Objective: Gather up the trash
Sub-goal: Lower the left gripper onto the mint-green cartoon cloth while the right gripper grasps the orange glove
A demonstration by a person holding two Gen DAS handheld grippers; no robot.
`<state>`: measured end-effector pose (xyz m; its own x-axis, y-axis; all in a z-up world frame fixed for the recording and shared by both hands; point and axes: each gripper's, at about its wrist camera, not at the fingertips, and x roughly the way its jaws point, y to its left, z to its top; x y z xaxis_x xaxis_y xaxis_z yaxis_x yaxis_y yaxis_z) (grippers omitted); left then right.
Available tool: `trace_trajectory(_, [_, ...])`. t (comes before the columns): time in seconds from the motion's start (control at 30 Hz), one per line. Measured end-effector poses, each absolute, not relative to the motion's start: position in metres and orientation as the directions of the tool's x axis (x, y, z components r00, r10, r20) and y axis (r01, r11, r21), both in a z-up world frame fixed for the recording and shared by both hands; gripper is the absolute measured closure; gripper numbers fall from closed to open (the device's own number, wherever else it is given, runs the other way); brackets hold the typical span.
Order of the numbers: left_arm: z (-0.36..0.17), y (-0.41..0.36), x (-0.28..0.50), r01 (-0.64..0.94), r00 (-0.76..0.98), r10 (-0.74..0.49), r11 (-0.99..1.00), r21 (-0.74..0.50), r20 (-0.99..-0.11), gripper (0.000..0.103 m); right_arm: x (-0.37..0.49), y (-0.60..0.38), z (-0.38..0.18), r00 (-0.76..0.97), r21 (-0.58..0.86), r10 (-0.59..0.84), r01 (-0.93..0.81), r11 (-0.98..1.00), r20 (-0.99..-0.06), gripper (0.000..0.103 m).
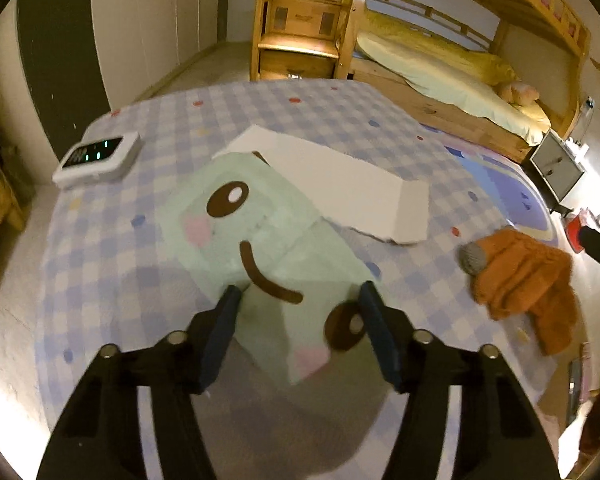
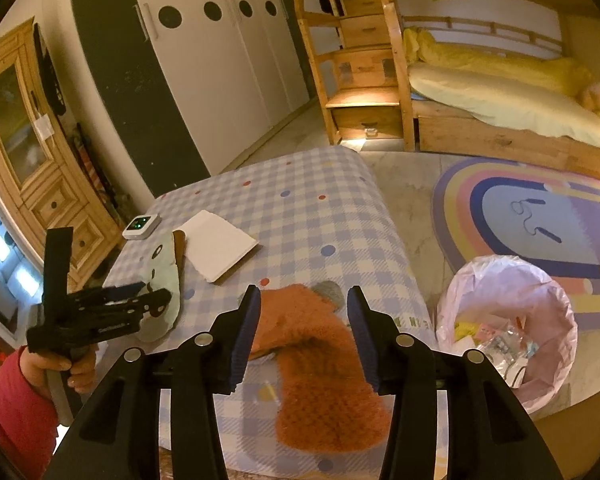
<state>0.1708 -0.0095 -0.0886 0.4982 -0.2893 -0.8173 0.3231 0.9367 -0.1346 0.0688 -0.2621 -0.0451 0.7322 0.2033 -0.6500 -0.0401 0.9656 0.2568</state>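
- The left tool (image 1: 296, 292) stands part open, its jaws straddling the pale green face-print pack (image 1: 260, 240) without pressing on it.
- The pack lies on the checked bench (image 1: 340, 112), directly under the left tool; a white flattened carton (image 1: 340, 184) lies just beyond it.
- We judge the pack soft, light and crushable; we would grip it across its near edge.
- The right tool (image 2: 302, 300) hangs part open and empty above an orange knitted glove (image 2: 320, 360).
- The pink-lined bin (image 2: 508, 340) stands right of the right tool.
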Motion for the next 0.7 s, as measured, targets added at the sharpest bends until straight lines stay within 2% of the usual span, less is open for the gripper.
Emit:
trace_trajectory(0.03, [-0.088, -0.009, 0.167, 0.336, 0.473, -0.331, 0.925, -0.179, -0.817, 0.058, 0.069, -0.263, -0.045, 0.732, 0.257, 0.203, -0.041, 0.966, -0.65, 0.056])
trace_trajectory(0.1, [-0.085, -0.01, 0.157, 0.369, 0.426, -0.427, 0.887, -0.278, -0.798, 0.058, 0.069, -0.264, -0.045, 0.732, 0.261, 0.207, -0.041, 0.964, -0.649, 0.056])
trace_trajectory(0.23, [-0.074, -0.023, 0.135, 0.464, 0.411, -0.474, 0.844, -0.269, -0.778, 0.058, 0.068, -0.264, -0.045, 0.733, 0.264, 0.208, -0.04, 0.964, -0.648, 0.056])
trace_trajectory(0.27, [-0.071, -0.026, 0.131, 0.478, 0.431, -0.464, 0.845, -0.24, -0.774, 0.057, 0.068, -0.265, -0.045, 0.734, 0.263, 0.207, -0.039, 0.964, -0.647, 0.056])
trace_trajectory(0.33, [-0.068, -0.032, 0.126, 0.475, 0.504, -0.388, 0.871, -0.127, -0.772, 0.034, 0.067, -0.265, -0.045, 0.733, 0.266, 0.209, -0.039, 0.963, -0.647, 0.056])
trace_trajectory(0.37, [-0.069, -0.035, 0.126, 0.462, 0.535, -0.341, 0.884, -0.071, -0.773, 0.032, 0.067, -0.265, -0.045, 0.733, 0.265, 0.209, -0.041, 0.963, -0.648, 0.056])
trace_trajectory(0.6, [-0.094, -0.048, 0.14, 0.456, 0.518, -0.244, 0.89, 0.024, -0.82, 0.031, 0.065, -0.267, -0.045, 0.735, 0.258, 0.205, -0.042, 0.965, -0.647, 0.054])
trace_trajectory(0.7, [-0.095, -0.045, 0.141, 0.446, 0.508, -0.274, 0.895, -0.023, -0.817, 0.031, 0.063, -0.271, -0.047, 0.734, 0.262, 0.203, -0.036, 0.965, -0.648, 0.053])
